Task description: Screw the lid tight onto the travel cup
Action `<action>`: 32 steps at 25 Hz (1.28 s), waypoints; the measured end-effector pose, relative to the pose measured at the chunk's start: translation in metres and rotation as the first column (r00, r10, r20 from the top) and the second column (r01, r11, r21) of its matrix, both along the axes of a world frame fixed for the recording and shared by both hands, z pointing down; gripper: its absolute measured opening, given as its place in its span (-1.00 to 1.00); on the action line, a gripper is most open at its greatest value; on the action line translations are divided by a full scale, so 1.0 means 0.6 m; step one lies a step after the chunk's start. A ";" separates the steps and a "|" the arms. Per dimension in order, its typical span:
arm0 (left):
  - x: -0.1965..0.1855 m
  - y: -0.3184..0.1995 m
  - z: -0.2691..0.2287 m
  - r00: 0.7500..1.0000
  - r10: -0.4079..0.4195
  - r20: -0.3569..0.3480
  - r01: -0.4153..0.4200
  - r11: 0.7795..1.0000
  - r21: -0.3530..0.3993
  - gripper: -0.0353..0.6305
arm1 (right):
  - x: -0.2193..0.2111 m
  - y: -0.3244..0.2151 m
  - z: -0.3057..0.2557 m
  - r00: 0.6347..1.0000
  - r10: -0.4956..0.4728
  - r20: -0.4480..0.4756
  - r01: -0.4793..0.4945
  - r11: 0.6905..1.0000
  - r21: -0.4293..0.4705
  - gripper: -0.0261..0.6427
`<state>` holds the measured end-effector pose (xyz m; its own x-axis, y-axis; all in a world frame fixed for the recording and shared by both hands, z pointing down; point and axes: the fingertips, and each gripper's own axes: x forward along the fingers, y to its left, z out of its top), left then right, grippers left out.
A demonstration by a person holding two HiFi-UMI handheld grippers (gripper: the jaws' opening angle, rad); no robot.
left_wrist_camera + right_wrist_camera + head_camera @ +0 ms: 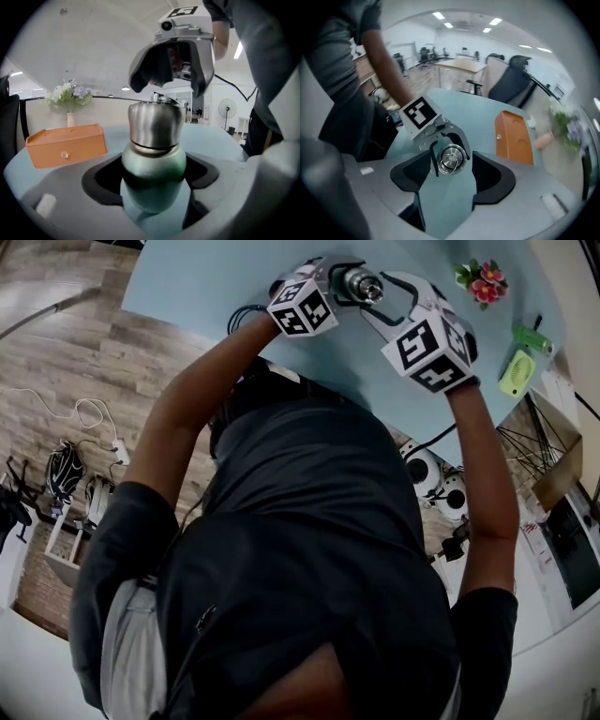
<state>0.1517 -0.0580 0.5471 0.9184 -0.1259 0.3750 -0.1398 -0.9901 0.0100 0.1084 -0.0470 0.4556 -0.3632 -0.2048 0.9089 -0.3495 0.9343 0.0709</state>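
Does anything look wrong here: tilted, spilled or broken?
Nothing stands out. The travel cup is upright in the left gripper, its lid sits level on it, and the open right gripper hangs above the lid. No spill shows.

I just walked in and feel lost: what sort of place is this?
Probably an open-plan office or lab: an office chair, desks and panel ceiling lights fill the big room.

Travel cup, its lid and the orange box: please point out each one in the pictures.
travel cup (154,166), left gripper view, on its green body.
lid (451,159), right gripper view, on its steel top with the ring.
orange box (65,143), left gripper view, on its front face.
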 end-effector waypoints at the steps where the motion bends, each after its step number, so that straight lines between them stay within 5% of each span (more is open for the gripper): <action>1: 0.000 0.000 0.000 1.000 0.000 0.000 0.000 1.000 0.000 0.38 | 0.004 0.000 0.002 0.992 -0.121 -0.041 0.121 0.993 0.002 -0.16; 3: 0.000 0.000 0.000 1.000 0.001 0.001 -0.001 1.000 -0.001 0.38 | 0.007 0.000 0.010 0.931 -0.348 -0.111 0.350 0.937 -0.003 -0.16; 6: 0.001 0.000 0.000 1.000 0.002 0.002 -0.002 1.000 -0.001 0.38 | 0.011 0.011 0.029 0.764 -0.615 -0.193 0.619 0.784 -0.044 -0.16; 9: 0.002 0.000 -0.001 1.000 0.006 0.001 -0.006 1.000 0.000 0.38 | 0.011 0.008 0.043 0.616 -0.738 -0.275 0.760 0.649 -0.041 -0.16; 12: 0.002 -0.001 -0.003 1.000 0.012 -0.003 -0.012 1.000 0.002 0.38 | 0.002 0.005 0.048 0.553 -0.784 -0.282 0.813 0.582 -0.024 -0.16; 15: 0.002 -0.001 -0.002 1.000 0.018 -0.004 -0.018 1.000 0.001 0.38 | 0.001 0.005 0.050 0.600 -0.767 -0.227 0.783 0.621 -0.027 -0.17; 18: 0.002 0.000 -0.002 1.000 0.022 -0.004 -0.022 1.000 -0.001 0.38 | -0.001 0.002 0.050 0.743 -0.654 -0.144 0.659 0.752 -0.020 -0.17; 22: 0.000 0.000 -0.002 1.000 0.021 -0.006 -0.021 1.000 -0.001 0.38 | -0.010 -0.008 0.052 0.950 -0.311 -0.041 0.312 0.950 0.029 -0.18; 24: -0.001 0.000 -0.002 1.000 0.019 -0.006 -0.019 1.000 -0.001 0.38 | -0.010 -0.015 0.052 0.998 -0.060 0.018 0.058 0.997 0.054 -0.18; 26: -0.002 0.001 -0.002 1.000 0.016 -0.005 -0.016 1.000 -0.001 0.38 | -0.006 -0.021 0.051 0.977 0.197 0.084 -0.203 0.977 0.068 -0.18; 28: -0.002 0.001 -0.003 1.000 0.010 -0.004 -0.010 1.000 -0.001 0.38 | -0.005 -0.026 0.050 0.921 0.373 0.111 -0.384 0.916 0.114 -0.18; 32: -0.002 -0.003 -0.003 1.000 -0.006 -0.001 0.006 1.000 -0.002 0.38 | -0.003 -0.032 0.048 0.835 0.538 0.113 -0.550 0.813 0.191 -0.19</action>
